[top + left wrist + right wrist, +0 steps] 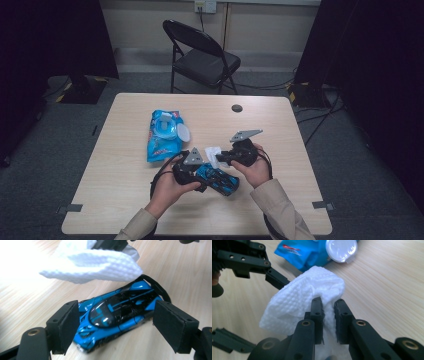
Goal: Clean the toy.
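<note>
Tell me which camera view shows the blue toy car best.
The left gripper view: the blue toy car lies large and sharp between the left gripper pads. The high view shows it small and dark by the left hand.

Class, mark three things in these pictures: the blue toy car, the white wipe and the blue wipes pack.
blue toy car [112, 312], left gripper view, on its dark cabin glass.
white wipe [304, 295], right gripper view, on the bulging fold above the jaws.
blue wipes pack [159, 142], high view, on the lower printed part.
</note>
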Demonstrator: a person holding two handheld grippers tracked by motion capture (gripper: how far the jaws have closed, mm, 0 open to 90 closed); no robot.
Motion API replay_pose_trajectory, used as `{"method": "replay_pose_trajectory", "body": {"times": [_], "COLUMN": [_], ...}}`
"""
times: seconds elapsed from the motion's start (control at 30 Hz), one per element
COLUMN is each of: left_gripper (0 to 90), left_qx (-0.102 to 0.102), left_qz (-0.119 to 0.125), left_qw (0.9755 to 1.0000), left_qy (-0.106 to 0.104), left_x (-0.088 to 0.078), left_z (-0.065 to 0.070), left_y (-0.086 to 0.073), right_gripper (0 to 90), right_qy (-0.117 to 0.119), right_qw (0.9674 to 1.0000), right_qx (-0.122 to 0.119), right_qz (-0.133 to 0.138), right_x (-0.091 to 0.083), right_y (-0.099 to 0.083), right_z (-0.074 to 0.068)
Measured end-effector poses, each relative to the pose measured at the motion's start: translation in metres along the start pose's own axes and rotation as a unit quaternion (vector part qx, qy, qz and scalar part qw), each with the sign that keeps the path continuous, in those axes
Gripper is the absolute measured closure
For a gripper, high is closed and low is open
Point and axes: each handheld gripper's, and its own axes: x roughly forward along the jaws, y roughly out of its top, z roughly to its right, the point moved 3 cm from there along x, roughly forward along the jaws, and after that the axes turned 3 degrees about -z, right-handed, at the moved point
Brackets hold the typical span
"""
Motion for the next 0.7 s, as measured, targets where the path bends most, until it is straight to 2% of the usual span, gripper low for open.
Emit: {"method": "replay_pose_trajectory", "body": {"times": [0.2,0.27,0.5,0.7], "left_gripper": [21.4,21.4,22.3,23.3], "left_qx": [-0.02,-0.026,-0.053,-0.059], "left_qz": [0.004,0.004,0.001,0.002], "left_qw": [0.9998,0.9995,0.9982,0.9977], "left_qy": [0.007,0.016,0.028,0.033], "left_x": [-0.03,-0.04,-0.064,-0.08], "left_z": [-0.008,-0.012,-0.023,-0.027], "left_y": [-0.017,-0.026,-0.054,-0.07], "right_gripper": [79.3,79.1,78.4,78.0], "right_qy": [0.017,0.025,0.055,0.077], "right_qw": [0.9997,0.9993,0.9972,0.995], "right_qx": [-0.018,-0.026,-0.049,-0.062], "right_qz": [0.002,0.003,-0.006,-0.01], "right_x": [0.005,0.01,0.035,0.055], "right_y": [0.01,0.014,0.022,0.022], "right_z": [-0.02,-0.027,-0.051,-0.072]}}
